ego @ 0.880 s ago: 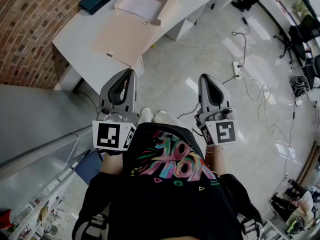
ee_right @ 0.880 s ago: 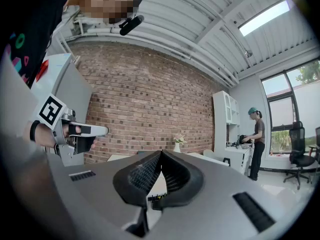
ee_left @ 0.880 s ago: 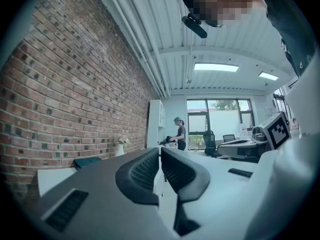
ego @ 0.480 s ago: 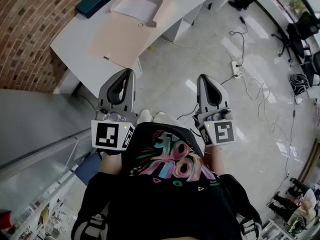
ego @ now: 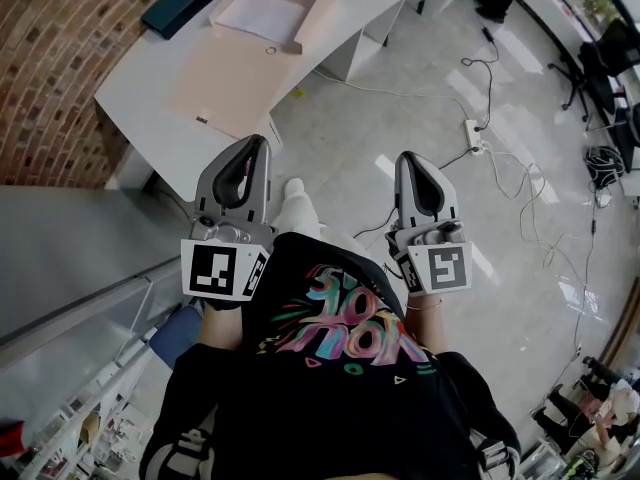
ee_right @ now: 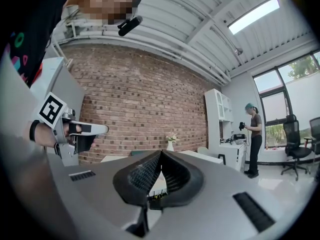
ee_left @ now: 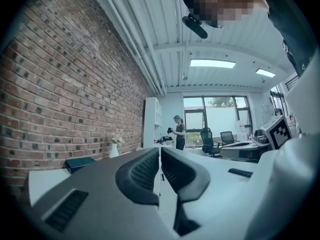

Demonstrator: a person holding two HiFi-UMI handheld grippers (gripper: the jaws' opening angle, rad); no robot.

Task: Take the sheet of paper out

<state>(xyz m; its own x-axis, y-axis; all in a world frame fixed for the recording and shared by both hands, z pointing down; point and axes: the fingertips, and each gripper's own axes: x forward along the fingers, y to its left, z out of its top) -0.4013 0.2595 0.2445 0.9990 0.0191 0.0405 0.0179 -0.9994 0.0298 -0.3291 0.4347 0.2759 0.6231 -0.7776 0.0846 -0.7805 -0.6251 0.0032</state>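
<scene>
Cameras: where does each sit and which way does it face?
Head view: head-mounted, steeply down at the table; shows left tool, right tool, shirt.
Left gripper view: on the left tool, level toward the windows; right tool's cube at right.
Right gripper view: on the right tool, level toward the brick wall; left tool at left.
Both gripper views share the distant standing person.

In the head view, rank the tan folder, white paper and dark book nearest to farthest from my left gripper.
1. Tan folder, on the table's near side.
2. White paper, at the folder's far end.
3. Dark book, far left corner.
</scene>
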